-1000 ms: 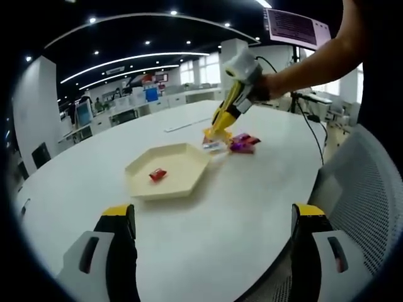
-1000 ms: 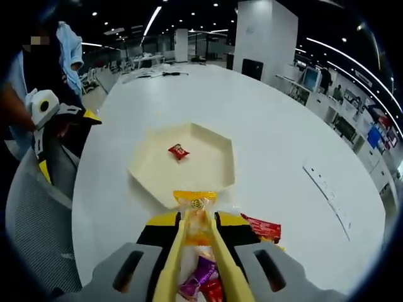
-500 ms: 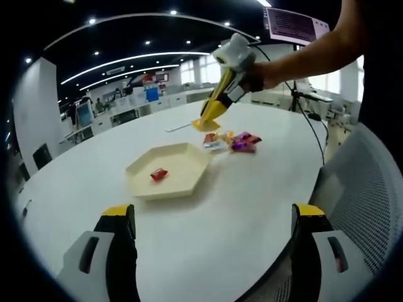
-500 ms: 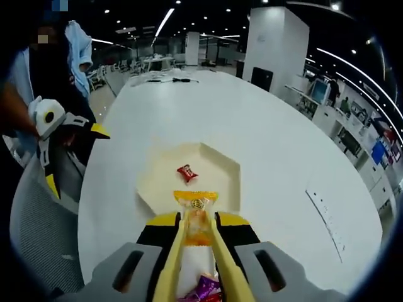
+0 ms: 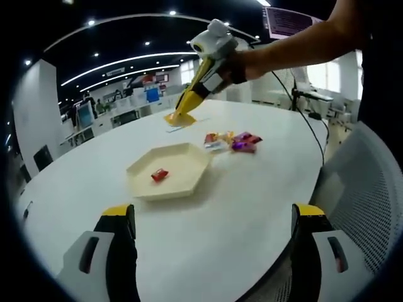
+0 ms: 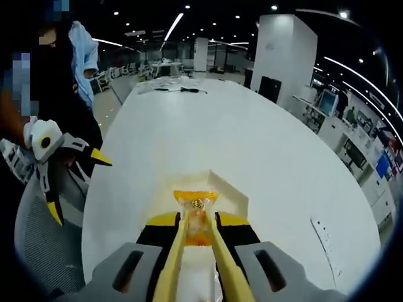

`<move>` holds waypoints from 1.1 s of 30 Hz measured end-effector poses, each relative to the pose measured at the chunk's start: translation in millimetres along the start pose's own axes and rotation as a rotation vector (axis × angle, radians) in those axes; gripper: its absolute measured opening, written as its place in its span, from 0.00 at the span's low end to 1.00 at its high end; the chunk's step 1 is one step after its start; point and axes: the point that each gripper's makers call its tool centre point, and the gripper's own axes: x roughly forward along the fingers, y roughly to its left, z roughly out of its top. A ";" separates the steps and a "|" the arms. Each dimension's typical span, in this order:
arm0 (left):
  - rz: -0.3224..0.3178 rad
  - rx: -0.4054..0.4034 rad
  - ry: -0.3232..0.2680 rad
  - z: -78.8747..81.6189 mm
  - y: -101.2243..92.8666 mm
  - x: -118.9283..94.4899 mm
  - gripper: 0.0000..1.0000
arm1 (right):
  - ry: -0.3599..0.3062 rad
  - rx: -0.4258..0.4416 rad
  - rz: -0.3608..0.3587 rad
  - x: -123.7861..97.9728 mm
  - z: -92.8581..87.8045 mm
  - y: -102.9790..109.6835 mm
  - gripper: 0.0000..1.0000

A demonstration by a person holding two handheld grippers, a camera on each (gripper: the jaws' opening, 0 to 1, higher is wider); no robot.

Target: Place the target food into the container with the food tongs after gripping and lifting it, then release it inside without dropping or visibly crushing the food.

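In the left gripper view, the left gripper [image 5: 211, 251] shows its two grey jaws with yellow-and-black tips at the near edge, standing wide apart with nothing between them, above the round white table [image 5: 252, 207]. Just beyond them, toward the left, sits one cream hexagonal shallow tray [image 5: 189, 182], and one small red-wrapped snack [image 5: 158, 175] lies on its floor. To the right of the tray and a little farther off, a small heap of wrapped snacks [image 5: 232, 141] in red, purple and pale wrappers rests on the table, near the tray's far right corner but apart from it; the pieces overlap too much to count. Farther still and raised over the table, the right gripper [image 5: 181, 115] comes in from the upper right in a person's hand, carrying long yellow food tongs [image 5: 194, 94] that pinch a yellow-orange wrapped snack [image 5: 179, 117] at their tips, beyond the tray's far edge in this view.

In the right gripper view, the tongs [image 6: 196, 251] run between the right gripper's jaws, and their arms are drawn close on the yellow-orange snack [image 6: 196, 214], which sticks out past the tips. A round emblem is printed on its clear wrapper, too small to read. The tray's far corner [image 6: 230, 192] lies directly beneath. At far left the left gripper [image 6: 79, 167] hangs spread open.
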 end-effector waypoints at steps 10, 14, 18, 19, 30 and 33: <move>0.010 -0.001 0.002 0.5 1.9 -0.1 0.99 | -0.008 -0.043 0.030 18.7 31.1 5.3 0.21; 0.012 -0.001 0.004 -0.6 2.7 0.3 0.99 | -0.012 -0.040 0.035 22.8 37.3 3.6 0.21; 0.011 0.001 0.007 -1.2 2.1 0.2 0.99 | -0.015 -0.044 0.037 23.4 40.2 4.3 0.22; 0.012 0.001 0.008 -1.4 2.3 0.2 0.99 | -0.016 -0.042 0.039 23.7 40.6 4.1 0.22; 0.010 0.003 0.014 -2.5 2.3 1.7 0.99 | -0.021 -0.053 0.055 28.9 47.2 5.3 0.23; 0.013 0.001 0.013 -1.7 2.5 1.3 0.99 | -0.024 -0.051 0.056 28.9 48.3 5.2 0.23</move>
